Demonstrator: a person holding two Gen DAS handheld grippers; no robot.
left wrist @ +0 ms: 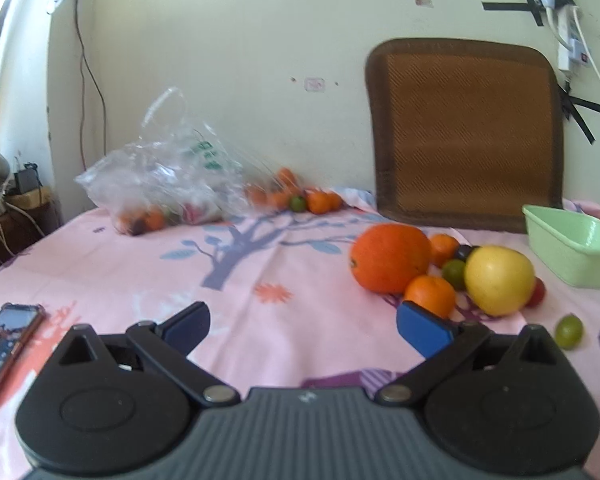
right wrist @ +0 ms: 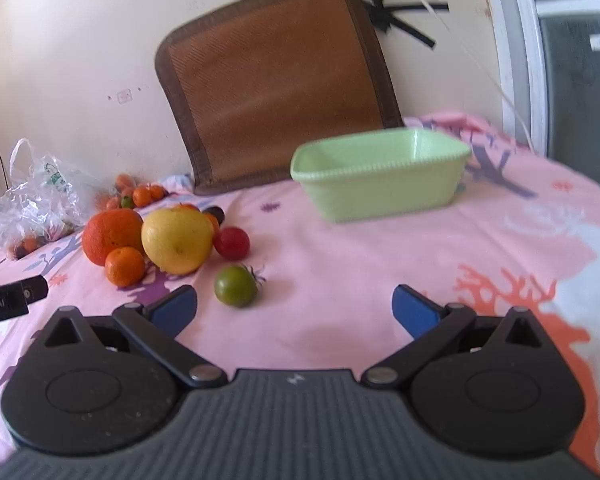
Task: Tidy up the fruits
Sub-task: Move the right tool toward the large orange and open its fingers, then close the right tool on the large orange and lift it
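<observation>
- both sets of tongs are standing wide apart with nothing between them; the left tongs (left wrist: 302, 322) are hanging over bare pink cloth (left wrist: 260, 248), the right tongs (right wrist: 296, 306) just behind the green tomato (right wrist: 235, 285)
- the fruits are sitting heaped on the cloth-covered desk: a big orange (right wrist: 110, 234), a yellow fruit (right wrist: 177, 240), a small mandarin (right wrist: 125, 266) and a red tomato (right wrist: 232, 243) are touching one another; the green tub (right wrist: 380, 184) is waiting well apart, seemingly empty
- lifting one fruit from the heap is risking a nudge that is sending its round neighbours rolling, perhaps off the edge; the soft, creased cloth is adding to that
- the green tomato is likely squirting sideways or bruising if the pads are closing off-centre
- the plastic bag (left wrist: 168, 176) is snagging easily; more small fruits are lying in and beside it
- writing: the dark bar at the right view's left edge (right wrist: 8, 304) is reading "bot.ai", its start cut off; the bag's green print is too blurred to read
</observation>
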